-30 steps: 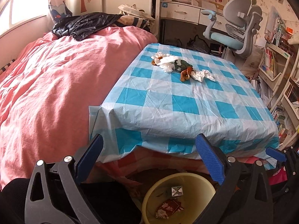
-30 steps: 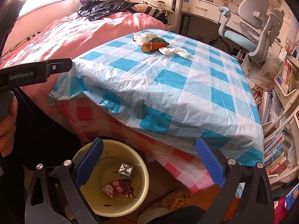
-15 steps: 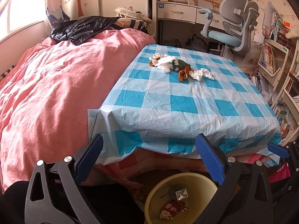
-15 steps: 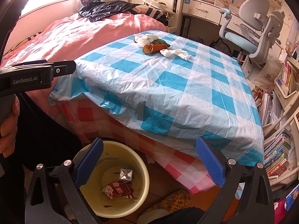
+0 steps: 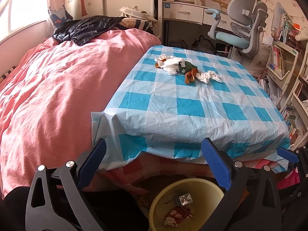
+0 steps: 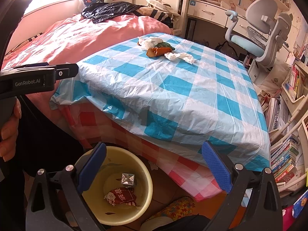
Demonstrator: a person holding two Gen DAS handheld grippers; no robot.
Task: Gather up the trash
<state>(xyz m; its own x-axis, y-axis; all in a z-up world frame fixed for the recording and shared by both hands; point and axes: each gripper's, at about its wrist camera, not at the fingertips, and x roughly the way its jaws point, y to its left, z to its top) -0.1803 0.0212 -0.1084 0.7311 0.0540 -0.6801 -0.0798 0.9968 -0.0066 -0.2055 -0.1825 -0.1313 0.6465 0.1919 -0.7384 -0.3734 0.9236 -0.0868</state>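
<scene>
A pile of trash lies at the far side of the blue checked table (image 5: 192, 104): crumpled white tissues (image 5: 171, 63), a green wrapper (image 5: 187, 65), an orange-brown wrapper (image 5: 189, 75) and another tissue (image 5: 208, 77). The right wrist view shows the same tissues (image 6: 151, 41), orange wrapper (image 6: 156, 51) and tissue (image 6: 181, 56). A yellow bin (image 5: 159, 206) (image 6: 146, 194) on the floor holds a red packet (image 6: 120, 196) and a silver wrapper (image 6: 128, 179). My left gripper (image 5: 154, 165) and right gripper (image 6: 154, 165) are open and empty, near the table's front edge above the bin.
A bed with a pink quilt (image 5: 48, 88) lies left of the table, a black bag (image 5: 84, 28) on it. A grey-blue desk chair (image 5: 240, 30) and a desk stand behind. Bookshelves (image 6: 288, 154) line the right side. The left gripper's body (image 6: 32, 79) crosses the right wrist view.
Both grippers have drifted slightly; the table and bin appear shifted a little in the views. Nothing was picked up or let go.
</scene>
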